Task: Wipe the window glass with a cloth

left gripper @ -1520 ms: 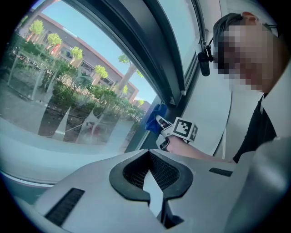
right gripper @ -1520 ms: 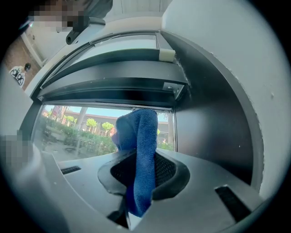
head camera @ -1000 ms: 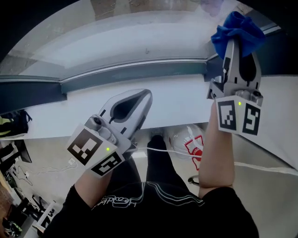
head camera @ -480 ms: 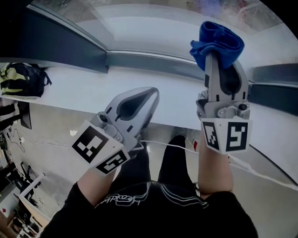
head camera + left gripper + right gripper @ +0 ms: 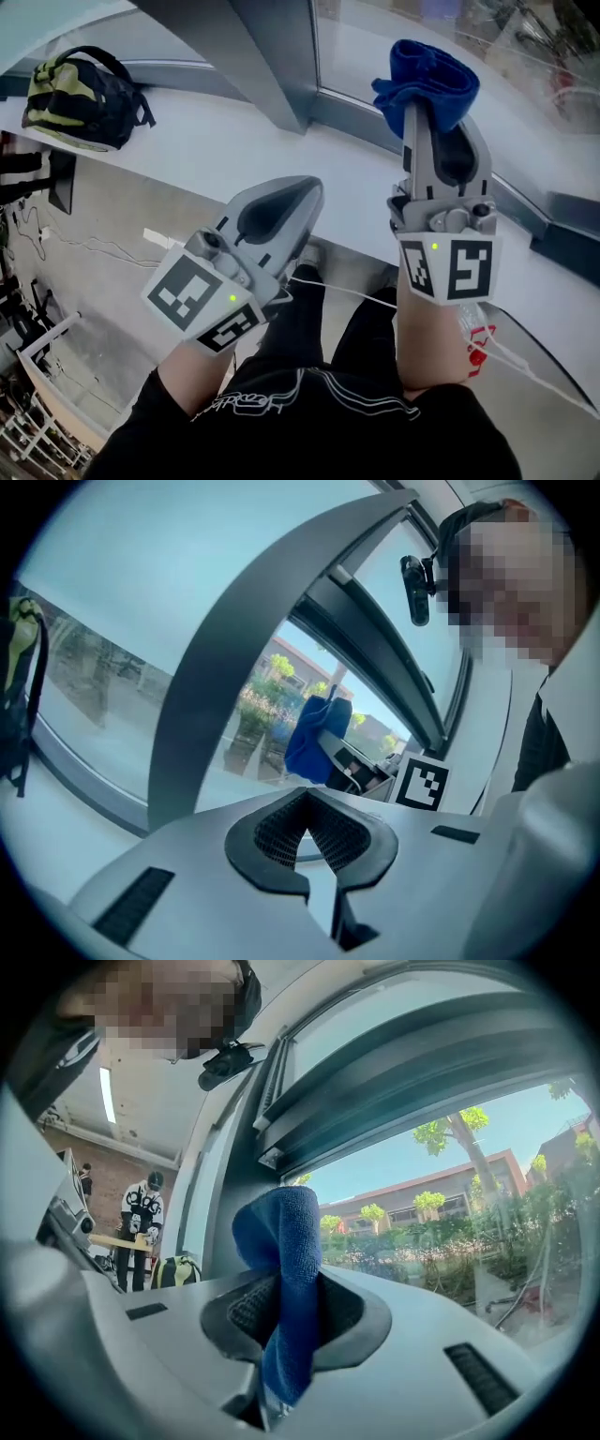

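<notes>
In the head view my right gripper [image 5: 424,89] is shut on a folded blue cloth [image 5: 427,75], which sticks up past the jaw tips close to the window glass [image 5: 375,37]. In the right gripper view the cloth [image 5: 284,1241] hangs pinched between the ribbed pads, with the glass [image 5: 469,1222] just ahead. My left gripper [image 5: 298,190] is lower and to the left, over the white sill [image 5: 216,141], shut with nothing in it. The left gripper view shows its pads [image 5: 281,829] meeting and the blue cloth [image 5: 312,740] beyond them.
A thick grey window post [image 5: 272,56] stands between two panes. A yellow-and-black backpack [image 5: 80,84] lies on the sill at the far left. A white cable [image 5: 347,292] runs across my legs. A person [image 5: 141,1227] stands far back in the room.
The head view has swung left: the window post and the backpack have come into sight. Both grippers keep their grip states, and the right one still holds the cloth up near the glass.
</notes>
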{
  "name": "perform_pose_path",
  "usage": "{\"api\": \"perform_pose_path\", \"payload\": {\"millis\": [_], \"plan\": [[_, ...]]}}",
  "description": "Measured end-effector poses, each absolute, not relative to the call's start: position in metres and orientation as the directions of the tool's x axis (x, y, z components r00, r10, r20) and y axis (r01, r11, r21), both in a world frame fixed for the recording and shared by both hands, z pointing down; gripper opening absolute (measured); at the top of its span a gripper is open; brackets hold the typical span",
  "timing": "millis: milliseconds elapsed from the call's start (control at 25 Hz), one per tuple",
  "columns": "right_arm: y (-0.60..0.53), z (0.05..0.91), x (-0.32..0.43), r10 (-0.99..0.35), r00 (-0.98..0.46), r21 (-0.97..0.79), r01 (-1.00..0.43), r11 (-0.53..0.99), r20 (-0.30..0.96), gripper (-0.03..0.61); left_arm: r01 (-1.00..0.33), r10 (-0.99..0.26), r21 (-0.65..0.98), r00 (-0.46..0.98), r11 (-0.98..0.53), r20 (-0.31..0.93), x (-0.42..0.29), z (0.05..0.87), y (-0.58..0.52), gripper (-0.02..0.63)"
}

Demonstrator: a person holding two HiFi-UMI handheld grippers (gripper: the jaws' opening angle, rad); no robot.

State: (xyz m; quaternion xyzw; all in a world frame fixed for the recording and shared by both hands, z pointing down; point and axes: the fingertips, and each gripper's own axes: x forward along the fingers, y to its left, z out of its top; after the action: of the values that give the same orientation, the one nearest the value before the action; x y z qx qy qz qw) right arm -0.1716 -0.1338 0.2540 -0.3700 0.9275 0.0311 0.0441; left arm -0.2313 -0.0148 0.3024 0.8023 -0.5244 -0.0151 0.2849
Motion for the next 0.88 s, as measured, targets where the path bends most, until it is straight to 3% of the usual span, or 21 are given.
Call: {"api": "perform_pose_path", "payload": {"millis": [360, 880], "plan": [[-0.146, 0.274, -0.261, -0.689, -0.719, -0.028, -0.690, 0.723, -0.092, 0.063, -0.849, -0.882, 0.481, 0.382, -0.217, 0.276, -0.320, 0.308, 0.003, 0.006], [-0.185, 0.298, -0.267, -0.756, -0.652, 0.052, -0.759, 0.649, -0.063, 0.063, -0.838, -0.877, 0.499, 0.393, -0.219, 0.275, -0.314, 0.321, -0.007, 0.006]]}}
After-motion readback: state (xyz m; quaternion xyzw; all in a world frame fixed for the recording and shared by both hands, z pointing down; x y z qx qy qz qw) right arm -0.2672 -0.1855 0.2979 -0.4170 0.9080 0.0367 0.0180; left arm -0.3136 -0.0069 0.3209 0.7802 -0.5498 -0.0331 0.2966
